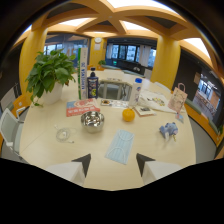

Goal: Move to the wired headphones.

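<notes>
Two gripper (113, 164) fingers stand wide apart above the pale table (165, 150), holding nothing; a blue face mask (120, 146) lies just ahead between them; the wired headphones (64, 133), a small white coil, rest well off to the left, beside the steel bowl (92, 121); an orange (128, 115) sits beyond the mask.

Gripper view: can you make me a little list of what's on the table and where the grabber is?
gripper: open, holding nothing, above the table's near edge
face mask: just ahead of the fingers
wired headphones: coiled, ahead and left, beside the metal bowl
orange: beyond the mask
potted plant: far left
blue toy: right
table: round, pale
</notes>
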### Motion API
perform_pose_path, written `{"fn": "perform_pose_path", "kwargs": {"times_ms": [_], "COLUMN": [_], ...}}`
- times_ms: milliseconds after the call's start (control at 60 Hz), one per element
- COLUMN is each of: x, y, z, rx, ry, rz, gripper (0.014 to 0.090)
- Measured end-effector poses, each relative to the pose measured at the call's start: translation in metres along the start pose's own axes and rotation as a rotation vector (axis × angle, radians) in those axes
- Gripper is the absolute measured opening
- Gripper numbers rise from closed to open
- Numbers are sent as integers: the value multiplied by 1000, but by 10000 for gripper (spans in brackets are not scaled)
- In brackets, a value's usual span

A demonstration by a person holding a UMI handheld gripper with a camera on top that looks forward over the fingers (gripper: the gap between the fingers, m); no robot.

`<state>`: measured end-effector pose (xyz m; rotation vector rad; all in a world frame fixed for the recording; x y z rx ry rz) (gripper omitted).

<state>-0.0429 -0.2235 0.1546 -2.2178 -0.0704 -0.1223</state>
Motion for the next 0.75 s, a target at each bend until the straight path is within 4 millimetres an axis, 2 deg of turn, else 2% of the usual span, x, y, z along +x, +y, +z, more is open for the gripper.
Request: {"fn": "perform_pose_path", "kwargs": {"times_ms": [100,217,350,450,533,750], "x": [-61,-128,-180,-203,-214,-222], "y": [3,-4,-17,-25,-25,-27], "z": [11,34,77,109,126,134], "rx": [-6,9,21,31,19,8], "ry": [-44,-91,-103,-97,-97,-93], "rz": [-6,-7,0,9,5,12], "gripper": [863,866,861,863,862,864]}}
